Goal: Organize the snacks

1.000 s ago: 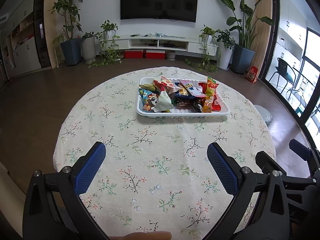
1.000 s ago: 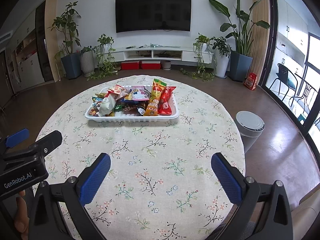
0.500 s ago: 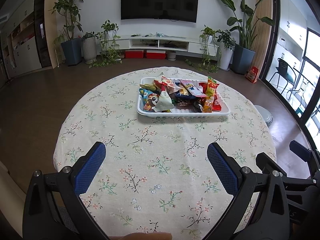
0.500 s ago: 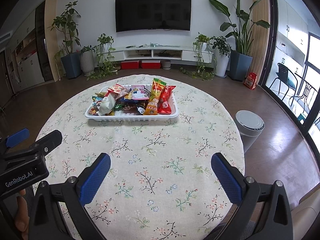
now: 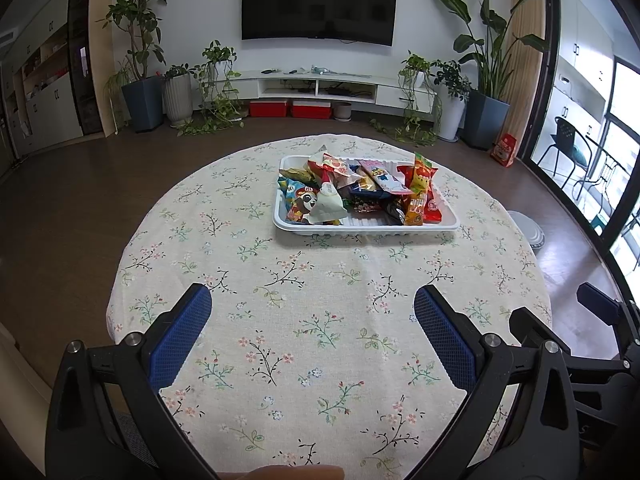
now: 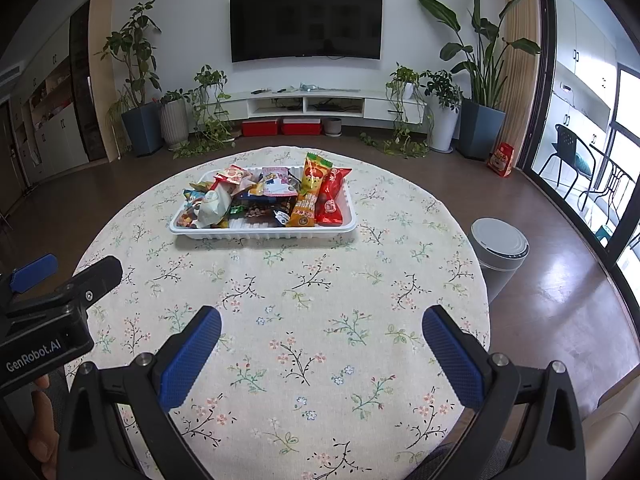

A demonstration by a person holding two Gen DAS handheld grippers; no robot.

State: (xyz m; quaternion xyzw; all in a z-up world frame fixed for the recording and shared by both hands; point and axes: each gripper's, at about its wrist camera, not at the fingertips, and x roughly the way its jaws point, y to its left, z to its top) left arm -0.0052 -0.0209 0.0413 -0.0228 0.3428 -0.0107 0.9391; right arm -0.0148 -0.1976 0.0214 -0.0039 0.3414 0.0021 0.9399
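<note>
A white tray (image 5: 366,230) (image 6: 260,233) heaped with several snack packets sits on the far half of a round table with a floral cloth (image 5: 320,300) (image 6: 288,280). An orange packet (image 5: 418,194) (image 6: 310,194) and a red packet (image 6: 332,198) lie at the tray's right end, a white packet (image 5: 326,206) (image 6: 214,204) at its left. My left gripper (image 5: 312,312) hovers open over the near table, well short of the tray. My right gripper (image 6: 320,330) is open too, beside it, nothing between its blue pads.
A grey lidded bin (image 6: 498,248) stands on the floor right of the table. Potted plants (image 5: 138,60), a TV (image 5: 320,4) and a low white shelf line the far wall. A person's finger (image 5: 280,472) shows at the bottom edge.
</note>
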